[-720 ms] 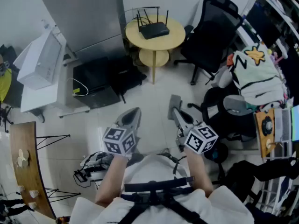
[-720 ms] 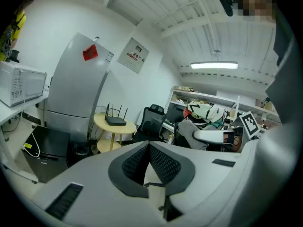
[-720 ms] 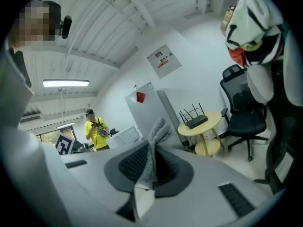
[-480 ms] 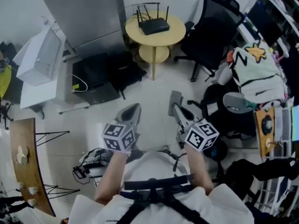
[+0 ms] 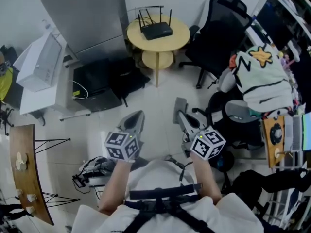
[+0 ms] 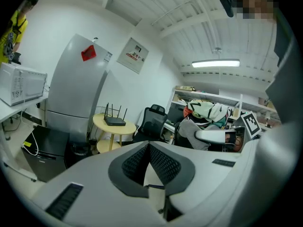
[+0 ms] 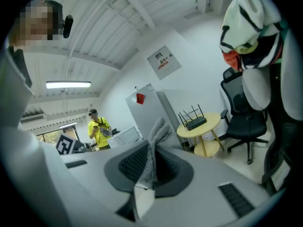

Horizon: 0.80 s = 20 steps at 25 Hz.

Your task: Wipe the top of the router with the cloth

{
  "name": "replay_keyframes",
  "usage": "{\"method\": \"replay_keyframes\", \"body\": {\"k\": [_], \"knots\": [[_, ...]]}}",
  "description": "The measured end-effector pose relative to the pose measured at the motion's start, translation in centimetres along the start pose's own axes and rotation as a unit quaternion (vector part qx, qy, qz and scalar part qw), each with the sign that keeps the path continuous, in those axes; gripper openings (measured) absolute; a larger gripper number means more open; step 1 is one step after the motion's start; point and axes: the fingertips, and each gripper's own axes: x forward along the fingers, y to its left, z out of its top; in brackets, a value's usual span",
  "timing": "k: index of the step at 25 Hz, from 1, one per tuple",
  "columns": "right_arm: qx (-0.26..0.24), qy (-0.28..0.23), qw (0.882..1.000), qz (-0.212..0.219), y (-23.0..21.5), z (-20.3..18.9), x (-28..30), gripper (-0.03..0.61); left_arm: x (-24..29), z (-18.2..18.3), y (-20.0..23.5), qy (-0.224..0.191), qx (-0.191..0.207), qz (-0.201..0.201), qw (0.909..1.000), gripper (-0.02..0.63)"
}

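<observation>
A black router (image 5: 156, 31) with several antennas lies on a round yellow table (image 5: 179, 39) far ahead, across the floor from both grippers. It also shows small in the left gripper view as the router (image 6: 115, 121) and in the right gripper view as the router (image 7: 195, 123). My right gripper (image 5: 182, 118) is shut on a grey cloth (image 7: 156, 145), whose end sticks up past the jaws; in the head view the cloth (image 5: 181, 104) shows at the tips. My left gripper (image 5: 136, 118) is shut with nothing between its pads (image 6: 161, 164). Both are held near my body.
A black office chair (image 5: 221, 33) stands right of the table, a grey refrigerator (image 5: 82, 13) left of it. Lower left are a black cabinet (image 5: 95, 79) and a white microwave (image 5: 41, 62). Clothes pile on a chair (image 5: 257, 76) at right. A person in yellow (image 7: 98, 129) stands far off.
Both grippers keep nearly the same pose and grip. The head view has shifted slightly, so the table and router sit a little higher and further left.
</observation>
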Motion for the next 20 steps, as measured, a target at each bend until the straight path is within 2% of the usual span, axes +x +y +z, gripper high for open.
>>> {"method": "replay_keyframes", "body": {"k": [7,13,16,20], "knots": [[-0.019,0.022,0.999,0.023,-1.8,-0.4,-1.2,0.035,2.3,-1.3,-2.2,0.002,-0.001,0.012,0.9999,-0.011],[-0.012,0.02,0.999,0.029,-4.3,-1.1,-0.9,0.035,4.6,-2.1,-2.5,0.008,0.002,0.012,0.9999,-0.011],[-0.009,0.018,1.0,0.022,-5.9,-0.6,0.5,0.035,7.0,-1.3,-1.4,0.006,0.003,0.007,1.0,-0.011],[-0.009,0.02,1.0,0.006,-8.2,1.2,4.8,0.035,11.3,1.6,1.6,0.003,0.003,-0.006,1.0,-0.011]]}}
